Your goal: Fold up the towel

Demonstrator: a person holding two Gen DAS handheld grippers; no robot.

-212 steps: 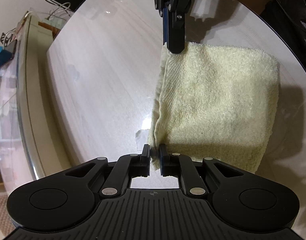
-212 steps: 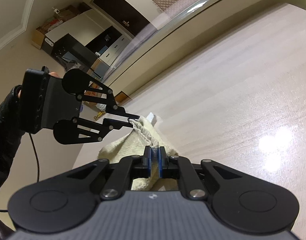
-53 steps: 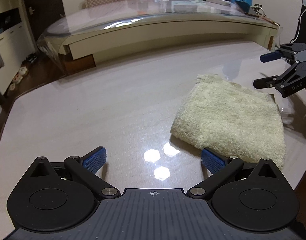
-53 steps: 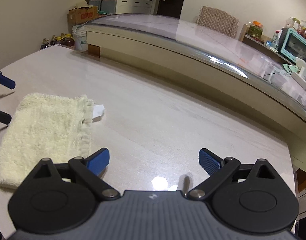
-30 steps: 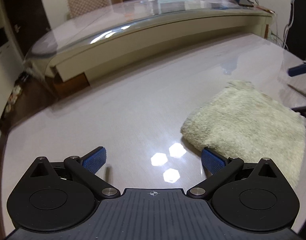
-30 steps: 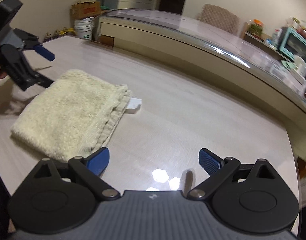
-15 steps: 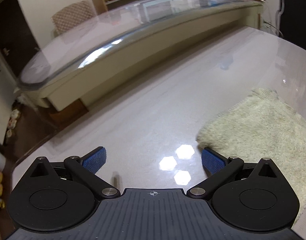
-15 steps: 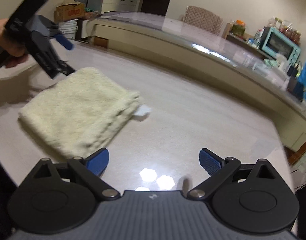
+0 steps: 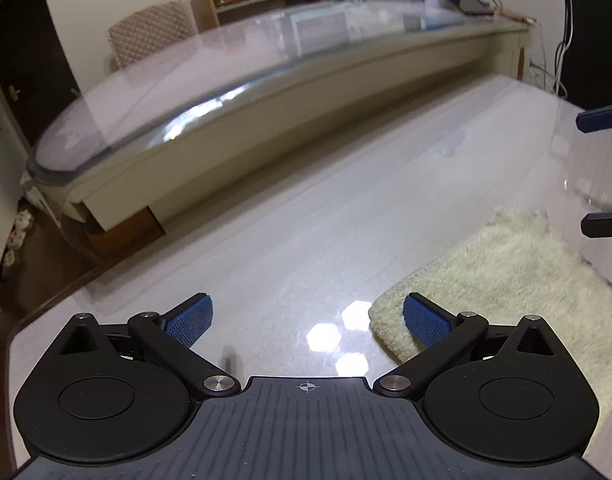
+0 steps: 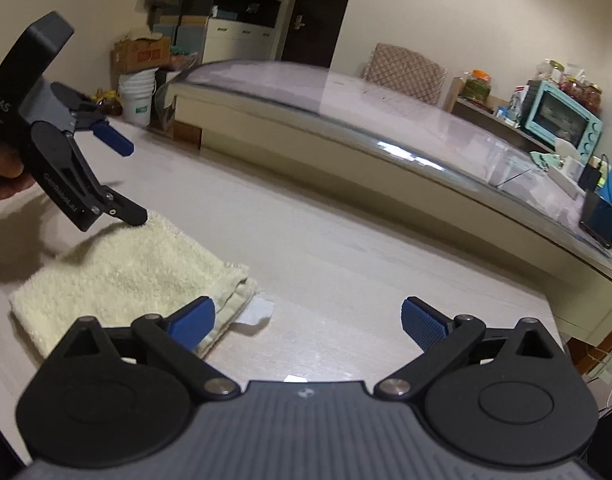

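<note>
Both grippers stand with fingers spread wide and hold nothing. The left gripper (image 9: 308,314) hangs low over the table (image 9: 346,200), its right-hand blue pad (image 9: 424,318) just above the near corner of the towel (image 9: 506,288); contact cannot be confirmed. In the right wrist view the same tool (image 10: 124,178) shows from the side, held by a hand (image 10: 4,176) at the frame's left edge, its lower finger tip at or just over the towel's far corner. The right gripper (image 10: 308,318) sits near the opposite side, its left-hand pad (image 10: 192,318) over the hemmed edge (image 10: 230,304).

The towel (image 10: 126,268) lies flat on the table as a folded, pale yellow rectangle, between the two tools. A small white tag (image 10: 258,312) protrudes from beneath the layered hem. From the left gripper the cloth lies to the right and forward; from the right gripper it lies to the left and forward. Its long axis appears to run roughly from one gripper toward the other, though lens distortion makes this uncertain.

Assessment: the fold looks complete or nearly so. Should another fold be intended, the right gripper is nearer the layered hem, the left gripper nearer the closed fold. Risk: pinching only the top layer at the hem would open the stack.
</note>
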